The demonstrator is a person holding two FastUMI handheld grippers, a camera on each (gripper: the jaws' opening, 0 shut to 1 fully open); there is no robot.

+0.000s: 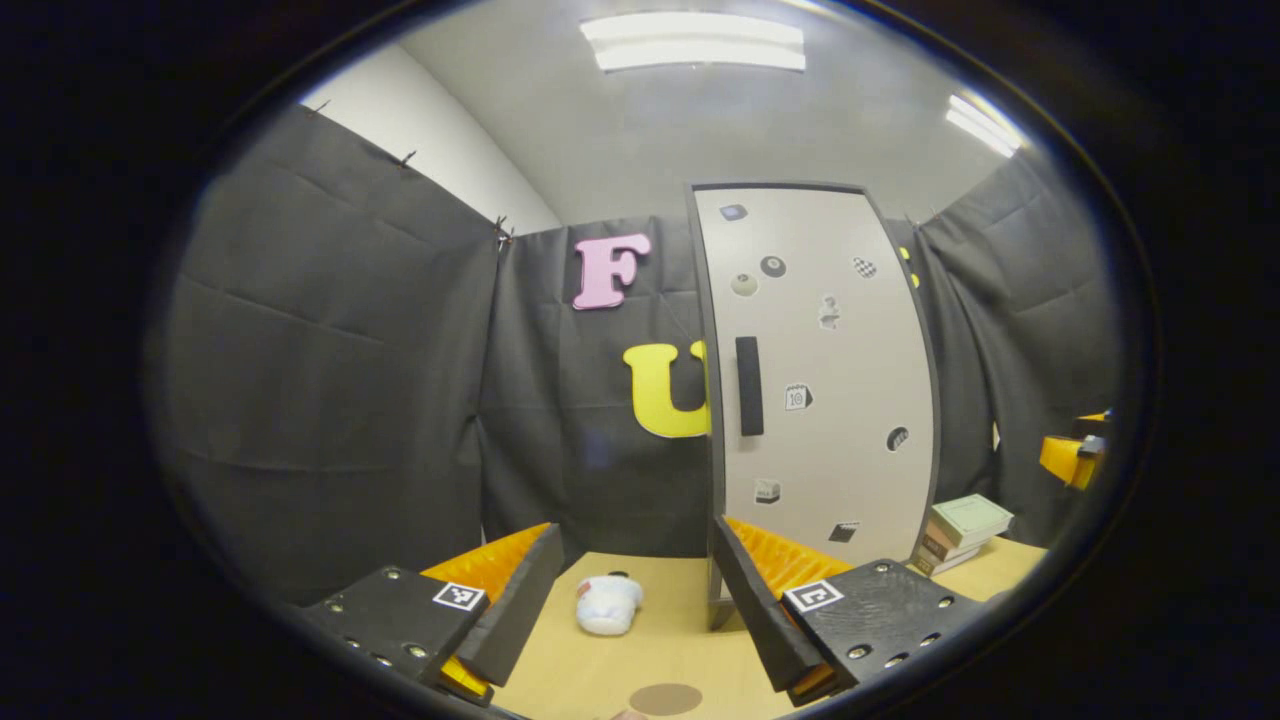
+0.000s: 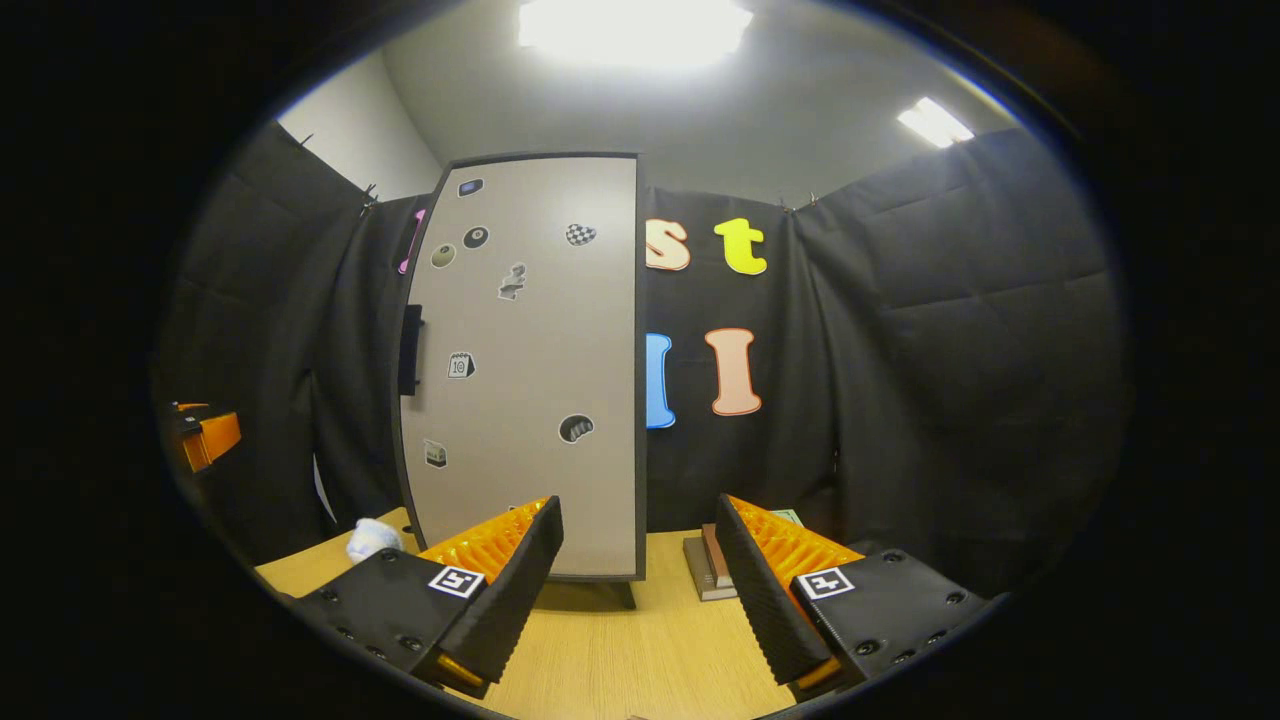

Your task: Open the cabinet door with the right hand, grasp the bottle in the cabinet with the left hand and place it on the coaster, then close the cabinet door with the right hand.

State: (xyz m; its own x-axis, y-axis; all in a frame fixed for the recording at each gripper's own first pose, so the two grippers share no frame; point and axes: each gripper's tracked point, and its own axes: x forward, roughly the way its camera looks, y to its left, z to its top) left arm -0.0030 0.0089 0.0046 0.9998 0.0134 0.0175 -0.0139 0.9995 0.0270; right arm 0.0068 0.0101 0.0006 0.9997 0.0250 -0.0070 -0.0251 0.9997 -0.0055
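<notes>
The cabinet (image 1: 815,390) is standing upright at the back of the wooden table (image 1: 660,640), and its pale door (image 2: 525,370) is sitting flat and closed. Little stickers are dotting the door. A black handle (image 1: 749,385) is running up and down near the door's edge, so that is the part to pull. I think the first step, opening the door, is not yet done.

The left gripper (image 1: 632,610) is hanging above the table with its two fingers spread wide and nothing between them. The brown round coaster (image 1: 665,698) is lying on the table just below it, near the bottom of the left gripper view. I think this hand is waiting close to the coaster so the trip with the bottle will be short.

The right gripper (image 2: 640,585) is also open wide and holding nothing. It is pointing at the cabinet, well apart from the handle. I think it needs to go to the handle next.

The bottle is meant to be inside the cabinet, hidden behind the closed door, so I cannot see it.

A small white thing (image 1: 608,603) is lying on its side on the table, left of the cabinet. I cannot tell what it is. A stack of books (image 1: 962,532) is sitting on the other side, out of the way.
</notes>
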